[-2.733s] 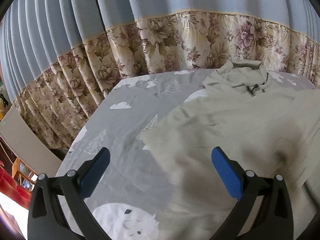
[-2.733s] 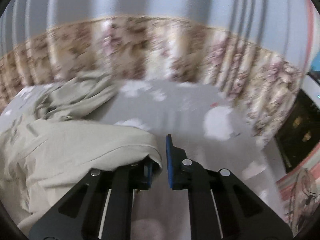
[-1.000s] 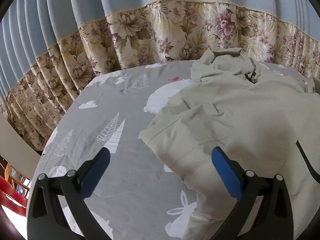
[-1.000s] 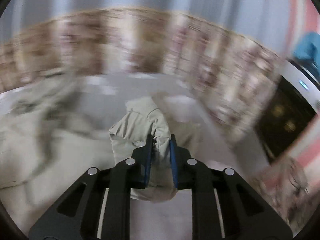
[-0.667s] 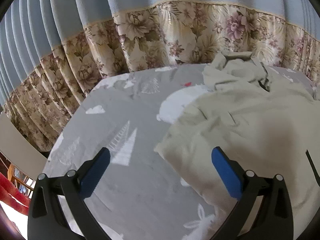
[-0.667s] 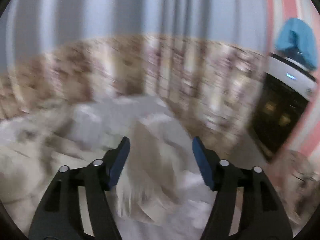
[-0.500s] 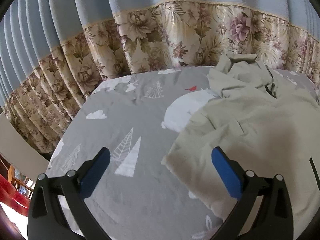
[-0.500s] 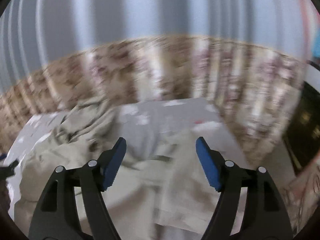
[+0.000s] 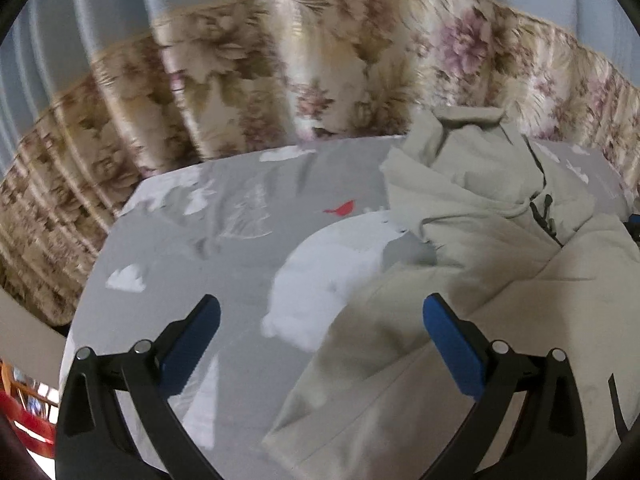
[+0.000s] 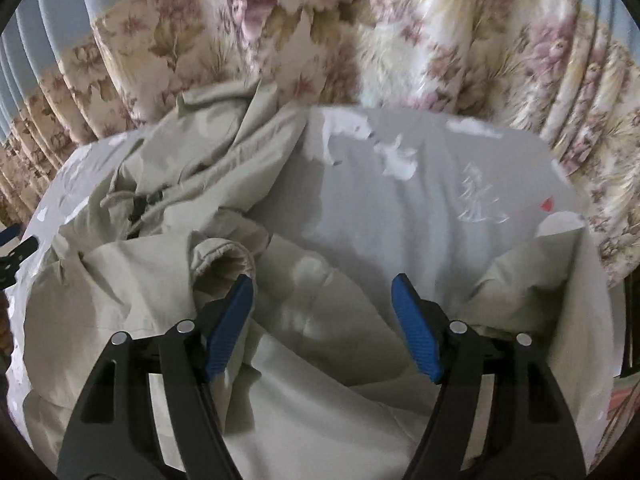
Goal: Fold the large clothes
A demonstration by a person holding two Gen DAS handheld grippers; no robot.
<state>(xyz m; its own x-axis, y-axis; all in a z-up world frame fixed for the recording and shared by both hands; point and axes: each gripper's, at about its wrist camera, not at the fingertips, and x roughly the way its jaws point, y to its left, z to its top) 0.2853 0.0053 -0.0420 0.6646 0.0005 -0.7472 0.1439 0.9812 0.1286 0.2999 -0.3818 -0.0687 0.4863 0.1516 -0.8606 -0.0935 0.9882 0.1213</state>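
A large beige jacket [image 9: 460, 320] lies rumpled on a grey printed sheet [image 9: 208, 232]. Its hood with a dark zipper [image 9: 542, 212] lies bunched at the far end. My left gripper [image 9: 320, 326] is open and empty, above the jacket's left edge. In the right wrist view the jacket [image 10: 120, 300] fills the left and bottom. A sleeve cuff [image 10: 224, 260] lies just ahead of the left pad [image 10: 230, 324]. My right gripper [image 10: 322, 322] is open and empty above the folded cloth.
Floral curtains [image 9: 320, 64] with a blue upper part hang behind the bed. The sheet's left edge [image 9: 76, 320] drops off toward red furniture [image 9: 24, 420]. Bare grey sheet [image 10: 420, 200] lies ahead of the right gripper. The other gripper's tip [image 10: 12, 256] shows at the far left.
My right gripper was shut on the jacket's sleeve, carried it across, then opened and let it go. My left gripper stayed open and moved forward along the jacket's left edge.
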